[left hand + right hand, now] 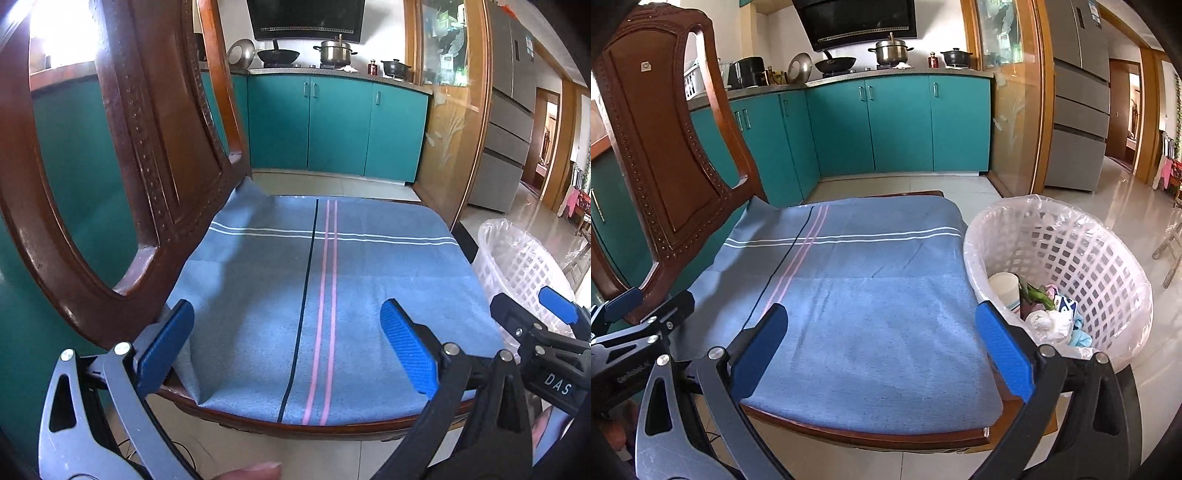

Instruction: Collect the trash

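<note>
A white lattice basket lined with a clear bag stands on the floor to the right of the chair. Inside lie a paper cup, green leaves, crumpled white paper and a blue-and-white packet. My right gripper is open over the front of the blue striped cloth, with nothing between its fingers. My left gripper is open too and empty, above the same cloth. In the left wrist view the right gripper is in front of the basket.
The cloth covers the seat of a carved wooden chair, whose back rises at the left. Teal kitchen cabinets stand behind, with pots on the counter. A glass door and a grey fridge are at the right. The floor is tiled.
</note>
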`<state>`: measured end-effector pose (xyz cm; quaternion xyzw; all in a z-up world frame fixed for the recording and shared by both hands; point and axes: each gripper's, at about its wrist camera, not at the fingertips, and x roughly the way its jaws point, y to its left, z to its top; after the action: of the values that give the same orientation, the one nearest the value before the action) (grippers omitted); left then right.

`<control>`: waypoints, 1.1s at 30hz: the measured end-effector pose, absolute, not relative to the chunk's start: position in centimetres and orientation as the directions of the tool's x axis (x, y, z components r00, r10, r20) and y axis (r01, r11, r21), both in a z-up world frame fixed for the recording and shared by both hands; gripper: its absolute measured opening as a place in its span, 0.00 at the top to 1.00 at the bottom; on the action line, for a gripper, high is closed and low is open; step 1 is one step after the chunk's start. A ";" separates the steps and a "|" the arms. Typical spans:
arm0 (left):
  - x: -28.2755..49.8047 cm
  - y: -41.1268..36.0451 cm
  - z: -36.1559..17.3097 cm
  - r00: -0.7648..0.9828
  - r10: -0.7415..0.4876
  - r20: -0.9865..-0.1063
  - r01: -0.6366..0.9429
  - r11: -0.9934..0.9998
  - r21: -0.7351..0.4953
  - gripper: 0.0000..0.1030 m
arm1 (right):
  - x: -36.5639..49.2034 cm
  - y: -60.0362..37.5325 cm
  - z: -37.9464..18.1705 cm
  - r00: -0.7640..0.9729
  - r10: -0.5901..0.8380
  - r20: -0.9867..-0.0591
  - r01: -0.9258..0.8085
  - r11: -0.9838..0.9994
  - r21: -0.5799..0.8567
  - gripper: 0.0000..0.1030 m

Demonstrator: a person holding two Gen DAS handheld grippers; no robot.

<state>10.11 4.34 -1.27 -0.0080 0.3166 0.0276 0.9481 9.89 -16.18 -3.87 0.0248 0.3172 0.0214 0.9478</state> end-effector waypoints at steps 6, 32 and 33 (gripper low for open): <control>10.1 4.0 -1.2 0.802 0.047 -0.596 -0.050 0.999 0.010 0.03 | 9.8 -16.4 -3.9 0.798 0.055 -0.600 -0.025 0.998 0.058 0.03; 9.7 3.4 -1.2 0.804 0.030 -0.594 -0.026 1.000 0.015 0.03 | 10.0 -17.5 -3.9 0.797 0.049 -0.602 -0.010 0.998 0.069 0.03; 9.6 3.5 -1.2 0.804 0.029 -0.595 -0.025 1.000 0.015 0.03 | 10.0 -17.5 -3.9 0.797 0.050 -0.602 -0.010 0.998 0.069 0.03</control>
<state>9.64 3.45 -1.20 0.0029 0.3131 0.0143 0.9496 9.99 -17.49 -3.89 0.0313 0.3184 0.0157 0.9473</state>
